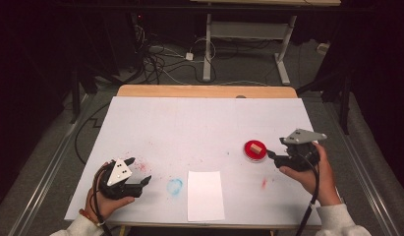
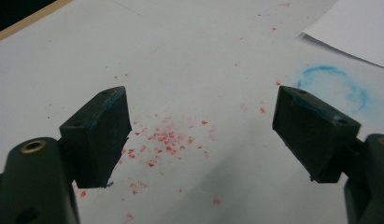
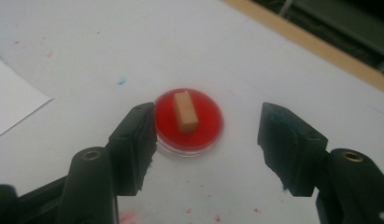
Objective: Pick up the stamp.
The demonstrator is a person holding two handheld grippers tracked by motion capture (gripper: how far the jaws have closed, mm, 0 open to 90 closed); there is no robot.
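Note:
A round red dish (image 1: 254, 151) (image 3: 189, 121) lies on the white table cover at the right, with a small tan block (image 1: 256, 146) (image 3: 185, 112) lying in it. My right gripper (image 1: 272, 155) (image 3: 206, 135) stands open just right of the dish, its jaws spread wide and the dish a little beyond them. My left gripper (image 1: 138, 172) (image 2: 201, 128) is open near the front left, over a scatter of red specks (image 2: 164, 140). A white sheet of paper (image 1: 205, 195) (image 2: 353, 28) lies at the front middle, beside a blue ring smudge (image 1: 174, 186) (image 2: 337, 86).
The white cover (image 1: 204, 128) spans the table, with a wooden edge (image 1: 204, 91) at the back. A red smear (image 1: 264, 183) marks the cover near my right hand. Beyond the table stand a desk frame (image 1: 248, 44) and floor cables (image 1: 160, 61).

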